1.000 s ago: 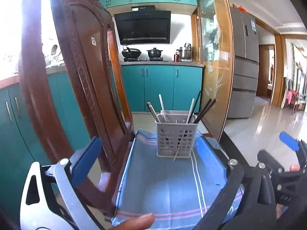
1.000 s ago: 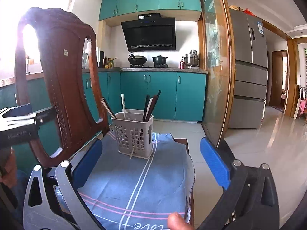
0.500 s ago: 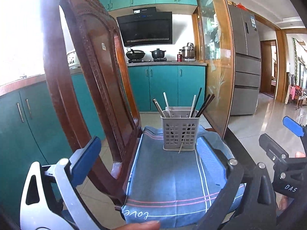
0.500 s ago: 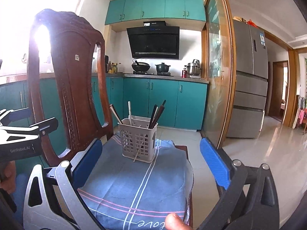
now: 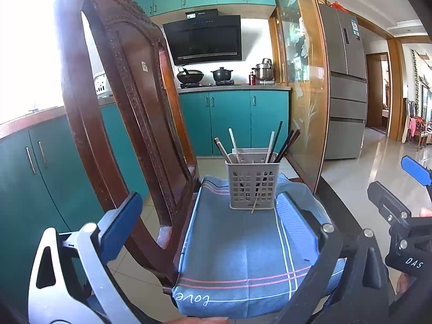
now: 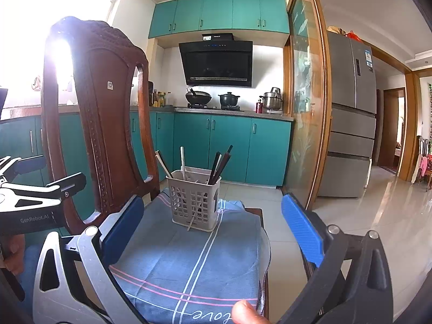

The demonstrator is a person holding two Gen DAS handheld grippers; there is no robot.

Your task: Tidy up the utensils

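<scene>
- Basket (image 5: 253, 185) at frame centre, upright on the blue cloth (image 5: 243, 253) that covers the chair (image 5: 129, 124) seat
- Chopsticks (image 5: 283, 145) standing inside, leaning outward; one light stick (image 5: 254, 205) poking out through the grid at the bottom front
- Left gripper (image 5: 216, 224) with fingers wide apart, empty, held back near the lower edge
- Right gripper (image 6: 213, 224) likewise spread, holding nothing, aimed at basket
- Probably kept back and open for the next reach

utensil basket (image 5: 253, 186) on blue cloth (image 5: 243, 253), chair (image 5: 129, 124)
</scene>
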